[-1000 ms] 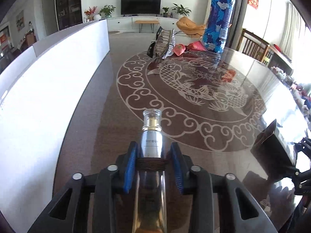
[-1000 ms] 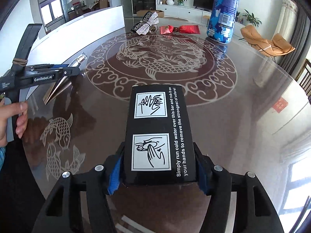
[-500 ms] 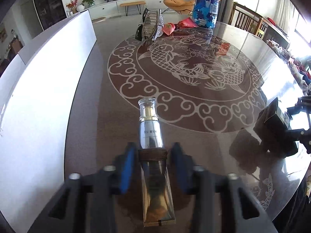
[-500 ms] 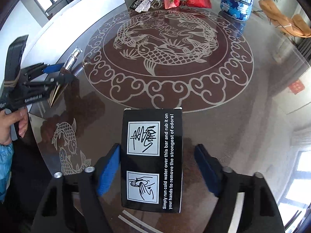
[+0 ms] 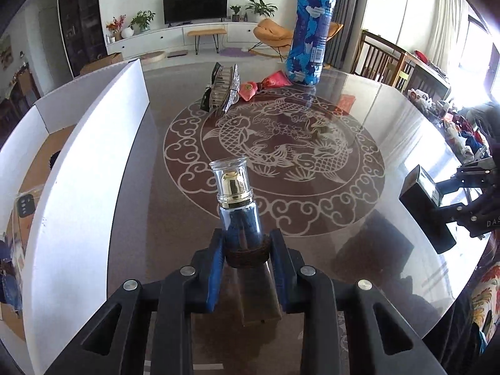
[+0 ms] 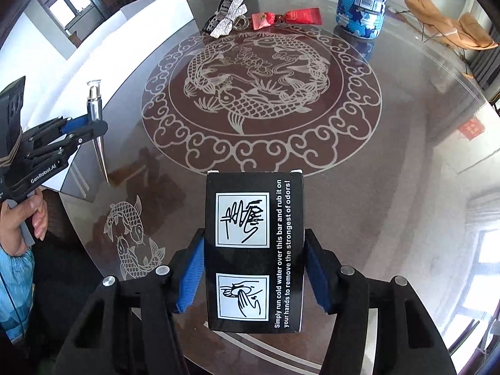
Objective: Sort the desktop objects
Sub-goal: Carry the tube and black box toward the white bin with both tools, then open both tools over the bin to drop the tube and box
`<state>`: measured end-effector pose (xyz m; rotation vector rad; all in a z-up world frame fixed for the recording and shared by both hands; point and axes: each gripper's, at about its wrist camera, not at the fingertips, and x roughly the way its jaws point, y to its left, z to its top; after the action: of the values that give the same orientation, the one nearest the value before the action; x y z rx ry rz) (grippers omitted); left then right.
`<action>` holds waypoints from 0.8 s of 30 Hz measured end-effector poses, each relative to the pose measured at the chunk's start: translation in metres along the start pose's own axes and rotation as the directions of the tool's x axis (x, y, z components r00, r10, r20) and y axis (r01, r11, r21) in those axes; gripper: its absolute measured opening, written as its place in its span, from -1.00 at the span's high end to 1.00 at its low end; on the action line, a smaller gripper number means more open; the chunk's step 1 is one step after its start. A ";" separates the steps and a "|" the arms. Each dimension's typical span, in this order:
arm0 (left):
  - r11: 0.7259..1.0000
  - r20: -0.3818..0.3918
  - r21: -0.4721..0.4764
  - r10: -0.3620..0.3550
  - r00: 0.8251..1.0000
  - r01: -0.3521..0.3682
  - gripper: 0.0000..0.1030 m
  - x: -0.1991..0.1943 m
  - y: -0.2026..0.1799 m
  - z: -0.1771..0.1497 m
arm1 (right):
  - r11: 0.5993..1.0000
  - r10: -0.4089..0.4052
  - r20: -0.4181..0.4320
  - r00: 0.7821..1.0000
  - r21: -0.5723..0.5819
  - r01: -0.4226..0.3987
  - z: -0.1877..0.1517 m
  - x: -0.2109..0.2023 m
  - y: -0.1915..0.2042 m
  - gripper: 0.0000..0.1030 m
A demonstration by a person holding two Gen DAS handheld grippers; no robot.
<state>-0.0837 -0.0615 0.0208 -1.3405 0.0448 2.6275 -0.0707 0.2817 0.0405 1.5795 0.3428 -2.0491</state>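
Observation:
My left gripper (image 5: 247, 250) is shut on a silver cosmetic tube (image 5: 237, 193) with a clear cap over a gold pump. It holds the tube off the glass table (image 5: 359, 100), cap pointing away. In the right wrist view the left gripper (image 6: 84, 125) is at the left with the tube (image 6: 95, 109) upright, its flat end hanging down. My right gripper (image 6: 254, 243) is shut on a black box (image 6: 254, 250) printed with hand-washing pictures, its blue pads (image 6: 192, 268) pressing both long sides. The box (image 5: 425, 206) hangs above the table at the right.
A tall blue patterned can (image 5: 309, 37) stands at the far side. Beside it lie a red sachet (image 5: 268, 82) and a sparkly bow clip (image 5: 223, 89). A white-walled box (image 5: 93, 156) runs along the left table edge. A hand (image 6: 25, 215) grips the left handle.
Both grippers' jaws closed on their things and rose. The tube came off the table and now stands more upright. The black box is lifted too.

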 end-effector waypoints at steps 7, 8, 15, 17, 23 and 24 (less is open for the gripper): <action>0.998 0.119 -0.056 0.001 0.993 0.006 0.45 -0.051 0.024 0.007 | 0.999 -0.004 0.067 0.998 -0.046 0.007 0.023 -0.020 0.025 -0.16; 0.998 0.132 -0.060 0.006 0.991 0.002 0.45 -0.058 0.028 0.008 | 0.999 -0.002 0.078 0.997 -0.051 0.006 0.026 -0.022 0.030 -0.16; 0.994 0.222 -0.109 0.025 0.975 -0.001 0.45 -0.120 0.068 0.013 | 0.994 0.042 0.119 0.992 -0.103 -0.030 0.053 -0.036 0.072 -0.16; 0.992 0.236 -0.122 0.054 0.970 -0.026 0.45 -0.138 0.087 0.017 | 0.990 0.061 0.133 0.989 -0.132 -0.043 0.066 -0.042 0.093 -0.16; 0.970 0.230 -0.188 0.199 0.953 -0.157 0.45 -0.176 0.163 0.019 | 0.968 0.165 0.198 0.966 -0.220 -0.121 0.122 -0.061 0.176 -0.16; 0.965 0.224 -0.199 0.217 0.950 -0.173 0.45 -0.180 0.175 0.017 | 0.961 0.192 0.208 0.959 -0.239 -0.140 0.132 -0.064 0.194 -0.16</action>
<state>-0.0264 -0.2593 0.1658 -1.1004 -0.0989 3.0095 -0.0609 0.0709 0.1618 1.1833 0.3278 -1.9609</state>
